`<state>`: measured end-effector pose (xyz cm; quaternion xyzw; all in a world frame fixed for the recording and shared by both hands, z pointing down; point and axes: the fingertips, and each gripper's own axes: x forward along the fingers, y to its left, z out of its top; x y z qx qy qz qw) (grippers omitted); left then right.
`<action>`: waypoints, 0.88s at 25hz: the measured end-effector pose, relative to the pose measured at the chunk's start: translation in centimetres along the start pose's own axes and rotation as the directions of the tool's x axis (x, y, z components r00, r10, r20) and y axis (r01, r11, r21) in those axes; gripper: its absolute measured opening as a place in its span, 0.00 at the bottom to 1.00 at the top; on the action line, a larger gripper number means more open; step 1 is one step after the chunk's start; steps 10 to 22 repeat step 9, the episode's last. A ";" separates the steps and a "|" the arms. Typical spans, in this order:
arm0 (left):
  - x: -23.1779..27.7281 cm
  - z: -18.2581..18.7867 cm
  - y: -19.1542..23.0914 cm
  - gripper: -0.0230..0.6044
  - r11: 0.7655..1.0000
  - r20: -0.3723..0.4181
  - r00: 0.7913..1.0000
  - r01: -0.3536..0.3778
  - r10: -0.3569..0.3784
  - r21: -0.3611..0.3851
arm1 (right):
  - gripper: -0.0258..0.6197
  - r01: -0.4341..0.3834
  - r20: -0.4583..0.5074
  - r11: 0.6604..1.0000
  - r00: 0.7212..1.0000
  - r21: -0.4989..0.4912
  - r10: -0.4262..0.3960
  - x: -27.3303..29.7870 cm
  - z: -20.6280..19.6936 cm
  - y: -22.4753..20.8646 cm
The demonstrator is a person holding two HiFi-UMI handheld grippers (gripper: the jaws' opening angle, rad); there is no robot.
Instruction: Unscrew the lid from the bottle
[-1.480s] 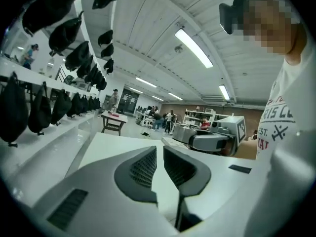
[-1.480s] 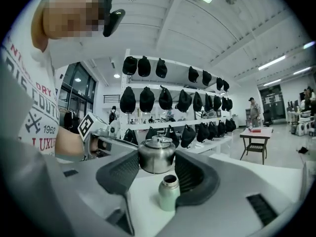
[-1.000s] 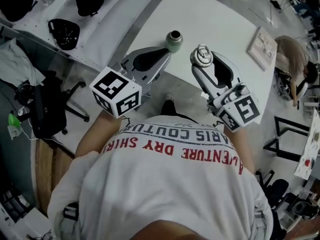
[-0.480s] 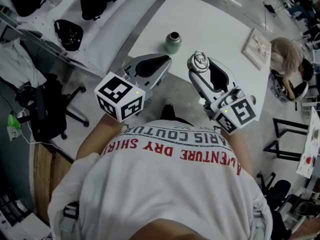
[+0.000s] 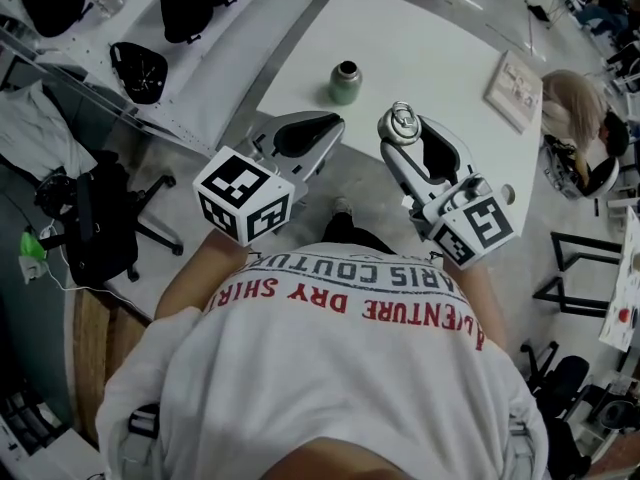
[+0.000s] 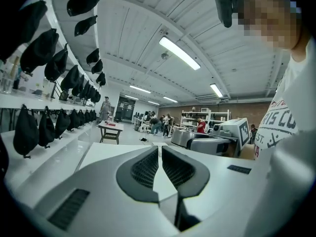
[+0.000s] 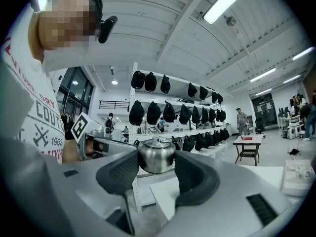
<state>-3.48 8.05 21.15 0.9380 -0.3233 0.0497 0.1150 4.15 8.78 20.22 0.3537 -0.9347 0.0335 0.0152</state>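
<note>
The pale green bottle (image 5: 345, 82) stands upright on the white table (image 5: 430, 38) near its front edge, its mouth uncovered. In the head view my left gripper (image 5: 333, 124) is shut and empty, just short of the table and apart from the bottle. The left gripper view shows that same gripper (image 6: 159, 151) with pads together and nothing between them. My right gripper (image 5: 403, 128) is shut on the round metal lid (image 5: 403, 120), held off the table's front edge to the right of the bottle. In the right gripper view the lid (image 7: 156, 155) sits between the dark pads (image 7: 123, 169).
A flat framed print (image 5: 513, 90) lies at the table's right edge. A long white bench with black bags (image 5: 140, 66) runs along the left. An office chair (image 5: 100, 218) stands on the floor at the left. Another person sits at the far right.
The left gripper has drawn back from the bottle toward the person. The right gripper, still holding the lid, has shifted back slightly too.
</note>
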 end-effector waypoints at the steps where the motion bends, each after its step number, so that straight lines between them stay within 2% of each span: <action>1: 0.0 0.0 -0.1 0.11 1.000 -0.001 1.000 -0.001 0.001 0.002 | 0.40 0.001 0.000 1.000 1.000 0.000 -0.001 -0.1 0.0 0.0; 22: -0.2 -0.5 -0.4 0.11 1.000 -0.010 1.000 -0.007 0.007 -0.002 | 0.40 0.008 0.002 1.000 1.000 0.010 -0.008 -0.5 -0.4 0.1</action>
